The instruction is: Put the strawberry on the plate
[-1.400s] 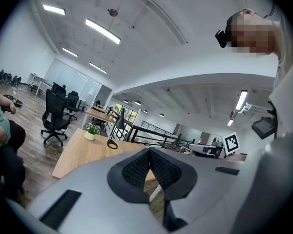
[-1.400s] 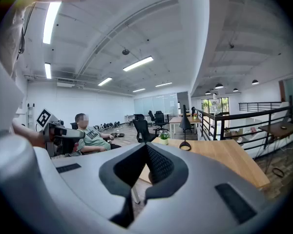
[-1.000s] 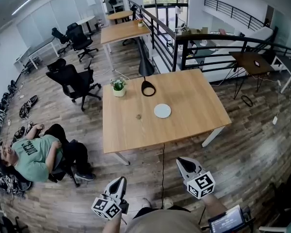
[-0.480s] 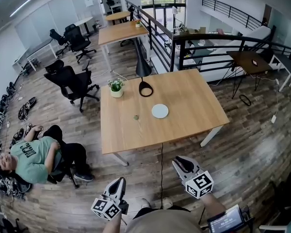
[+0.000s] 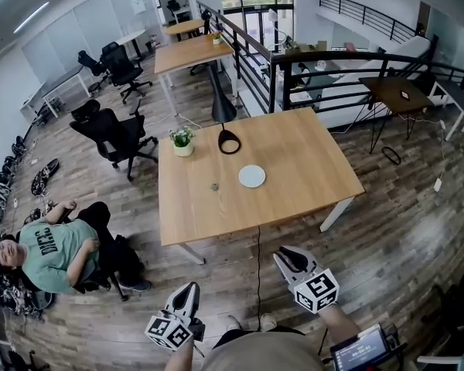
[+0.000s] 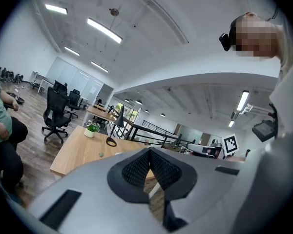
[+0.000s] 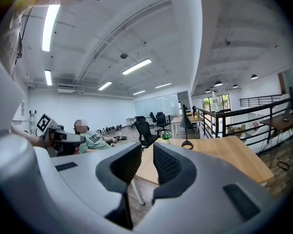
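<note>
The wooden counter [image 5: 301, 161] fills the middle of the head view, with open floor [image 5: 417, 230] along its near and right edges, so there is plenty of room to step in from the bottom of the frame. At the left, a seated person [image 5: 58, 250] and an office chair [image 5: 116, 134] crowd that side, so the near edge looks the easier approach. A black lamp [image 5: 229, 141] and a potted plant [image 5: 182, 141] stand toward the counter's far edge.

Both tongs hang at the bottom of the frame, well apart from the counter. The left tongs [image 6: 148, 155] have their pads pressed together on nothing. The right tongs [image 7: 146, 152] are slightly spread and empty, their jaws having just been opening.

The white plate [image 5: 252, 176] lies near the counter's centre. The strawberry [image 5: 214, 185] sits on bare wood near the plate's left, not touching it — a speck too small for detail. It is likely light, soft and easily bruised — a gentle pinch across its widest part should do, then a short carry toward the right of the frame.
</note>
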### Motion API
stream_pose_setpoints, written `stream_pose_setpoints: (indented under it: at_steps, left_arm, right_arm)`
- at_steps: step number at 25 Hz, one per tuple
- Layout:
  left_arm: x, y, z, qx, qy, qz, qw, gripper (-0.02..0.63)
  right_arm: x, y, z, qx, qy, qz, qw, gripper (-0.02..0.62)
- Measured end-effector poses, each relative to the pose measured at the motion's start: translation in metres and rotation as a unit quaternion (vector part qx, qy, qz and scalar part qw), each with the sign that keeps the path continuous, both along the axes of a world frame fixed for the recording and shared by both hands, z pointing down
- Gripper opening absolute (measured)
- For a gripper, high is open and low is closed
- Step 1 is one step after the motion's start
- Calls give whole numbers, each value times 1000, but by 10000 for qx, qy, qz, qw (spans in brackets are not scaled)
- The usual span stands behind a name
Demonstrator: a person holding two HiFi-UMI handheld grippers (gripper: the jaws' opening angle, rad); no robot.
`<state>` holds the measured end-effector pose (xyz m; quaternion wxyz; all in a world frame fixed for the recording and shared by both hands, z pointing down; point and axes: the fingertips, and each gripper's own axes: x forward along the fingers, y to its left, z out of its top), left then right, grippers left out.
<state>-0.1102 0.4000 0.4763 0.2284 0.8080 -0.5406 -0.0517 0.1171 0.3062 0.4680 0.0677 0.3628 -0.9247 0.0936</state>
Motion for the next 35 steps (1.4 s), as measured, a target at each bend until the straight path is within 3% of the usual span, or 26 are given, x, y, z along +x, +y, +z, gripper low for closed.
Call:
stream_pose_setpoints:
  at_steps: [17, 28, 35]
  left_arm:
    - [53, 10, 10, 29, 31, -122, 9999, 3]
    - [54, 3, 19, -99, 69, -38, 9999, 3]
    - [39, -33, 28, -212, 177, 133, 9995, 3]
  right_arm:
    - [34, -1, 10, -10, 35, -239, 9997, 58]
    - [34, -2, 16, -148, 62, -210, 9997, 58]
    - [21, -30, 21, -235, 119, -48, 9996, 58]
